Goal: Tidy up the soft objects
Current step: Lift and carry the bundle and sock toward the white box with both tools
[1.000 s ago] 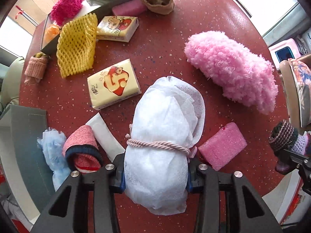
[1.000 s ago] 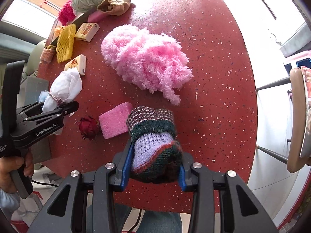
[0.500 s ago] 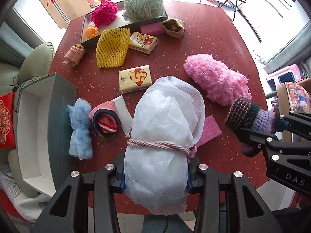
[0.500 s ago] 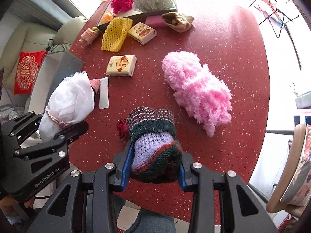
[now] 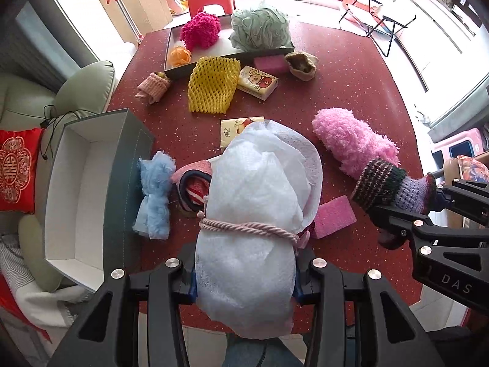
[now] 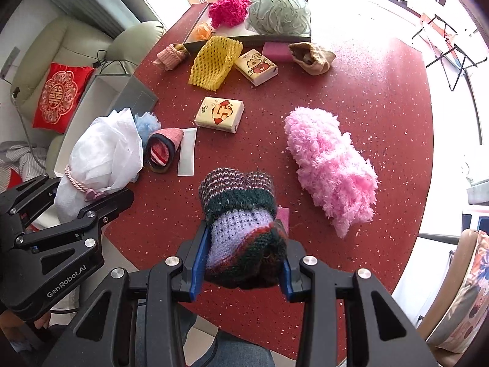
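My left gripper (image 5: 244, 278) is shut on a white fabric bundle (image 5: 253, 214) tied with a pink cord, held above the near edge of the red table (image 5: 351, 70). The bundle also shows in the right wrist view (image 6: 101, 156). My right gripper (image 6: 241, 263) is shut on a knitted striped sock (image 6: 241, 214), also raised; the sock shows in the left wrist view (image 5: 388, 183). On the table lie a fluffy pink piece (image 6: 330, 165), a pink sponge (image 5: 333, 217), a rolled red-pink sock (image 6: 163, 150) and a pale blue fluffy cloth (image 5: 152, 195).
An open grey box with a white inside (image 5: 79, 189) sits at the table's left edge. A tray (image 5: 171, 58) at the far side holds a magenta pom, a green puff (image 5: 259, 29) and an orange item. Yellow foam net (image 5: 212, 85), tissue packs (image 6: 220, 114), brown pouch (image 6: 311, 56) lie between.
Both grippers have risen and pulled back from the table with their loads, so more of the table and the grey box is in view. Both grips are unchanged.
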